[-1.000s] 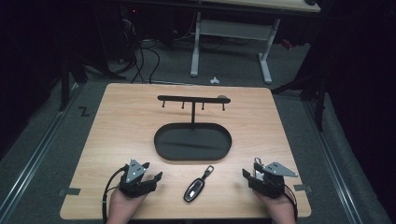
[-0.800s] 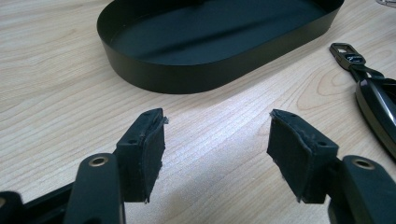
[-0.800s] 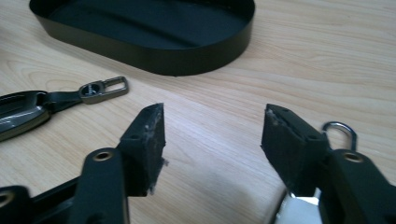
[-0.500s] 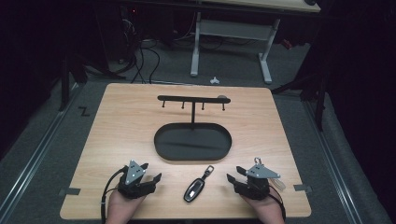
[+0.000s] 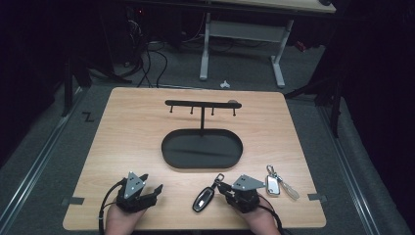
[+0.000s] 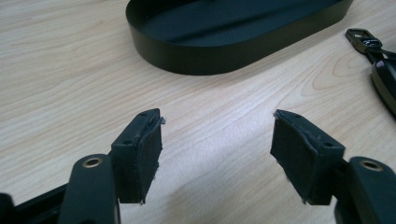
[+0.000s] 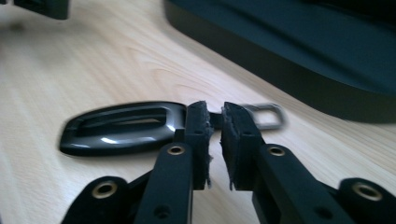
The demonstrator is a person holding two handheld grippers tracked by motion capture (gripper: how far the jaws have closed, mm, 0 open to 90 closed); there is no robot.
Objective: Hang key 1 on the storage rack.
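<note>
Black fob [image 5: 203, 199] is on the table in front of the tray [image 5: 171, 159], right gripper [image 5: 221, 187] just pinching shut on its strap, left gripper [image 5: 149, 187] wide and empty, so hanging it on the rack [image 5: 202, 104] is all still ahead, I reckon.

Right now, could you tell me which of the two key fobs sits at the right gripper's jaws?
The black oval key fob, left of the right gripper; the silver key fob lies on the gripper's other side.
</note>
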